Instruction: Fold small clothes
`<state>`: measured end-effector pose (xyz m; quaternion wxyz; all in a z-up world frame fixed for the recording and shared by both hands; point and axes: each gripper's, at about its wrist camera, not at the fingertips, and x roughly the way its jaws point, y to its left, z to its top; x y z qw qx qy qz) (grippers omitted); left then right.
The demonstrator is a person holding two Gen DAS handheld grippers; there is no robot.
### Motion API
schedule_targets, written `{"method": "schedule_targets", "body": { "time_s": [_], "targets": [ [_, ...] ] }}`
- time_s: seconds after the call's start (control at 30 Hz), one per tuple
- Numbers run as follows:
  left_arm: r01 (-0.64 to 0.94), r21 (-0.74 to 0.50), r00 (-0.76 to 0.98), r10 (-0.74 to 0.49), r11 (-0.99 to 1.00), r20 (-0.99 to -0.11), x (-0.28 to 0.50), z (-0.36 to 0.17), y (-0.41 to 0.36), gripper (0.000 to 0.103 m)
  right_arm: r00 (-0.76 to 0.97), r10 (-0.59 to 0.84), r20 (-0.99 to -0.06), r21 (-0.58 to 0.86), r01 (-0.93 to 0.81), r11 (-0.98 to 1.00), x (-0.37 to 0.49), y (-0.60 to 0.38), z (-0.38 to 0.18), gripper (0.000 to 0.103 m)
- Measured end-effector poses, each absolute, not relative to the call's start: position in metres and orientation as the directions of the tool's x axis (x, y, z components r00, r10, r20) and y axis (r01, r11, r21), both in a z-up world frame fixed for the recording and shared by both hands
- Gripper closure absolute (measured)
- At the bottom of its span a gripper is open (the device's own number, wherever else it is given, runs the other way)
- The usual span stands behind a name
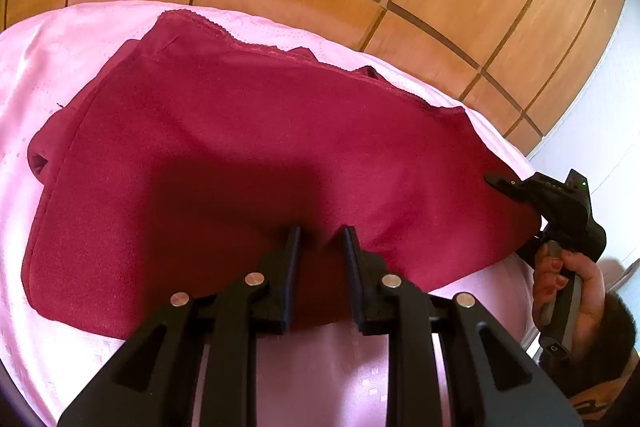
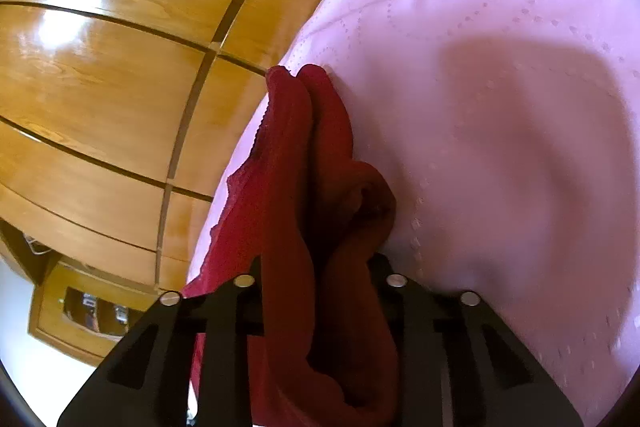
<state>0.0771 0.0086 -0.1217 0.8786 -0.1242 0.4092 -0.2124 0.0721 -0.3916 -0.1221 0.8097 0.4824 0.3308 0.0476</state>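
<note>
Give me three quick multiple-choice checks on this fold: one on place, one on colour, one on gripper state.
1. The garment lies on: A a pink bedspread; B a wooden floor; C a metal tray.
2. The garment is: A blue; B dark red; C white.
3. The right gripper is: A open, clear of the cloth; B hidden; C closed on bunched cloth.

A: pink quilted cover shows all round it.
B: burgundy in both views.
C: fabric fills the gap between its fingers, while the left gripper stands open over the cloth.
</note>
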Motion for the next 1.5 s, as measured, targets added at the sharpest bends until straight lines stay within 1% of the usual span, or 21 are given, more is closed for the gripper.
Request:
{"method": "schedule_targets", "body": {
  "time_s": [0.07,0.13,0.17,0.2,0.27,0.33,0.37,0.4,0.47,0.6,0.73,0.97,1.13,1.23,1.37,1.5],
  "targets": [
    [0.272,-0.39,0.58,-0.474,0.879,-0.663,0.077,-0.12,0.009,0.081,0.779,0.41,-0.474,0.82,0.222,0.527,0.071,-0.391,-0.119,0.084],
    [0.284,-0.392,0.579,-0.483,0.875,-0.657,0.076,-0.118,0.008,0.073,0.783,0.407,-0.471,0.816,0.21,0.539,0.071,-0.389,-0.112,0.084],
    [0.296,-0.393,0.579,-0.491,0.87,-0.651,0.074,-0.115,0.007,0.06,0.784,0.404,-0.471,0.81,0.204,0.549,0.07,-0.388,-0.107,0.084],
    [0.313,-0.381,0.587,-0.493,0.87,-0.642,0.071,-0.11,0.006,0.042,0.786,0.402,-0.471,0.806,0.198,0.558,0.07,-0.386,-0.103,0.084],
    [0.325,-0.331,0.626,-0.464,0.886,-0.627,0.065,-0.1,0.005,0.025,0.79,0.401,-0.464,0.799,0.177,0.575,0.07,-0.381,-0.09,0.084],
    [0.333,-0.293,0.658,-0.443,0.896,-0.608,0.062,-0.091,0.008,0.021,0.793,0.405,-0.455,0.791,0.151,0.593,0.07,-0.375,-0.077,0.085],
    [0.328,-0.28,0.67,-0.432,0.902,-0.605,0.062,-0.089,0.011,0.016,0.795,0.408,-0.448,0.787,0.134,0.602,0.071,-0.371,-0.068,0.085],
    [0.314,-0.27,0.681,-0.414,0.91,-0.604,0.062,-0.087,0.016,0.014,0.796,0.413,-0.442,0.784,0.12,0.609,0.072,-0.367,-0.061,0.085],
    [0.267,-0.271,0.698,-0.38,0.925,-0.608,0.066,-0.085,0.032,0.013,0.797,0.426,-0.428,0.778,0.086,0.622,0.073,-0.356,-0.046,0.085],
    [0.147,-0.322,0.729,-0.322,0.935,-0.604,0.072,-0.081,0.082,0.011,0.791,0.448,-0.416,0.75,0.019,0.662,0.076,-0.331,-0.016,0.085],
    [0.056,-0.342,0.757,-0.264,0.938,-0.598,0.071,-0.082,0.126,0.011,0.783,0.476,-0.401,0.724,-0.047,0.688,0.081,-0.302,0.007,0.085],
    [-0.067,-0.403,0.773,-0.208,0.913,-0.599,0.063,-0.094,0.177,0.01,0.739,0.529,-0.418,0.672,-0.14,0.727,0.103,-0.229,0.031,0.085],
    [-0.134,-0.431,0.755,-0.19,0.892,-0.628,0.062,-0.104,0.19,0.01,0.676,0.588,-0.445,0.659,-0.197,0.726,0.122,-0.18,0.028,0.085],
    [-0.165,-0.463,0.746,-0.197,0.871,-0.636,0.067,-0.109,0.199,0.01,0.63,0.611,-0.48,0.628,-0.239,0.74,0.129,-0.141,0.017,0.085],
    [-0.201,-0.473,0.731,-0.19,0.858,-0.655,0.072,-0.117,0.204,0.01,0.567,0.598,-0.567,0.528,-0.306,0.792,0.133,-0.088,-0.011,0.085],
    [-0.223,-0.486,0.729,-0.186,0.845,-0.659,0.071,-0.12,0.208,0.01,0.518,0.565,-0.642,0.452,-0.34,0.825,0.13,-0.056,-0.041,0.085]
  ]
}}
